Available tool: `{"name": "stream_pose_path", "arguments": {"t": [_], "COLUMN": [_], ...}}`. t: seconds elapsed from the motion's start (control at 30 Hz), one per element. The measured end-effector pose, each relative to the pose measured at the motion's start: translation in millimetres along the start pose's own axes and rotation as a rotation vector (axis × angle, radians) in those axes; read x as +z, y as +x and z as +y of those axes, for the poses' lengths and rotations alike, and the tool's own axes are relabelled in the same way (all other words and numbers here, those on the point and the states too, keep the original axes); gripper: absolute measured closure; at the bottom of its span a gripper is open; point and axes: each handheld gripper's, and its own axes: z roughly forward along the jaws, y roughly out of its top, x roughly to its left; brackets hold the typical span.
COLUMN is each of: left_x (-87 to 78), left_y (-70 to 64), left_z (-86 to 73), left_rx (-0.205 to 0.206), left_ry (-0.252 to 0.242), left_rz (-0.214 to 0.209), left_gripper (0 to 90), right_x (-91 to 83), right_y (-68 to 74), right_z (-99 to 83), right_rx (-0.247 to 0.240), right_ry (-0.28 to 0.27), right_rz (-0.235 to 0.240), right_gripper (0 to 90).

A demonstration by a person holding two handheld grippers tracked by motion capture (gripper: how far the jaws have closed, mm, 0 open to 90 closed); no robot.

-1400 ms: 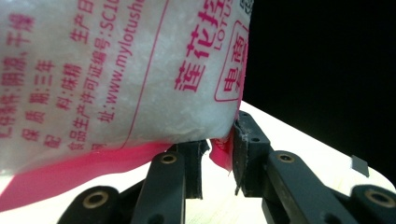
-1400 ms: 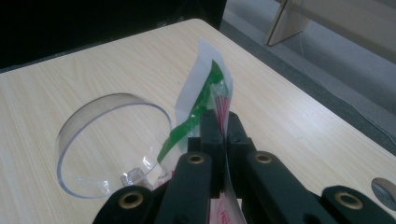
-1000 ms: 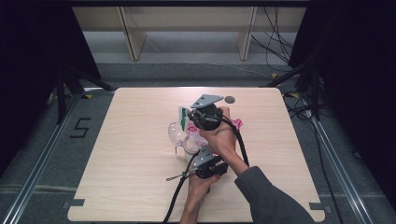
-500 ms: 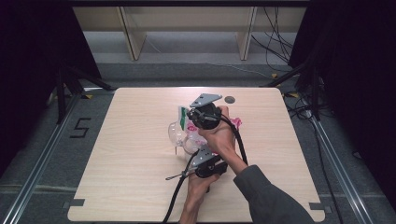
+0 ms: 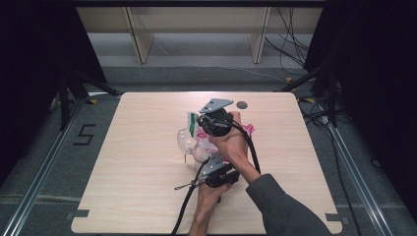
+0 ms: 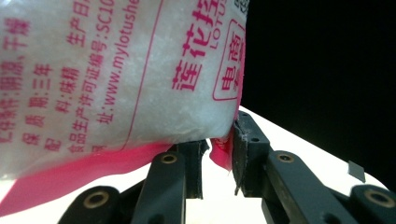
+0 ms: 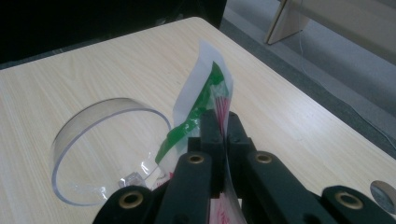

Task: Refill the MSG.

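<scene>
Centre of high view: both grippers work one plastic pouch of white granules (image 6: 116, 79), pink print. Left gripper (image 6: 217, 156) pinches pouch's pink bottom corner, jaws nearly shut on film. Right gripper (image 7: 223, 128) clamped tight on green-and-white top edge, lower middle of its view. Clear glass jar (image 7: 88, 154) lies lower left there, just beside pouch, on wooden table (image 5: 142, 196).
</scene>
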Motion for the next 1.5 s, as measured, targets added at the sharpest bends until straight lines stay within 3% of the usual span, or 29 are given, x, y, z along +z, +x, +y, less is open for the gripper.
{"name": "stream_pose_path", "arguments": {"t": [0.37, 0.47, 0.53, 0.63, 0.7, 0.73, 0.93, 1.0, 1.13, 1.3, 1.5], "left_x": [0.3, 0.5, -1.3, -0.4, -1.8, -1.9, -0.8, -2.2, -0.4, -1.4, 0.0], "left_y": [0.0, -0.4, -0.5, 0.2, -0.4, -0.2, -0.3, -0.5, -0.5, -0.8, -1.5], "left_z": [0.2, 0.2, 1.0, -0.1, 1.2, 1.1, 0.3, 1.0, 0.1, 0.7, 0.2], "left_rx": [-0.001, -0.002, 0.005, -0.005, 0.001, 0.002, -0.002, 0.001, -0.004, 0.000, -0.002], "left_ry": [-0.004, -0.013, 0.004, -0.008, 0.005, 0.005, -0.009, 0.004, -0.016, -0.004, -0.012], "left_rz": [-0.006, -0.008, 0.009, -0.014, 0.005, 0.004, -0.008, 0.004, -0.012, -0.003, -0.010], "left_gripper": [74.8, 74.9, 74.9, 74.9, 74.8, 74.9, 74.9, 74.9, 74.9, 74.9, 74.9], "right_x": [0.6, 2.5, 1.4, 2.4, 3.0, 3.1, 3.9, 1.8, 4.1, 4.1, 2.4], "right_y": [0.0, 3.1, 2.1, 3.9, 3.3, 4.1, 3.8, 4.6, 6.1, 3.6, 4.7], "right_z": [1.0, 1.2, 1.7, 1.2, 1.4, 1.5, 0.9, 1.6, 0.2, 0.7, 0.7], "right_rx": [-0.011, -0.040, -0.027, -0.023, -0.034, -0.016, -0.039, -0.019, -0.015, -0.036, -0.019], "right_ry": [0.003, 0.012, 0.003, 0.020, 0.018, 0.012, 0.014, 0.019, 0.020, 0.010, 0.029], "right_rz": [-0.009, -0.021, -0.020, -0.021, -0.018, -0.022, -0.021, -0.013, -0.021, -0.018, -0.011], "right_gripper": [90.0, 90.0, 90.0, 90.0, 90.0, 90.0, 90.0, 90.0, 90.0, 90.0, 90.0]}}
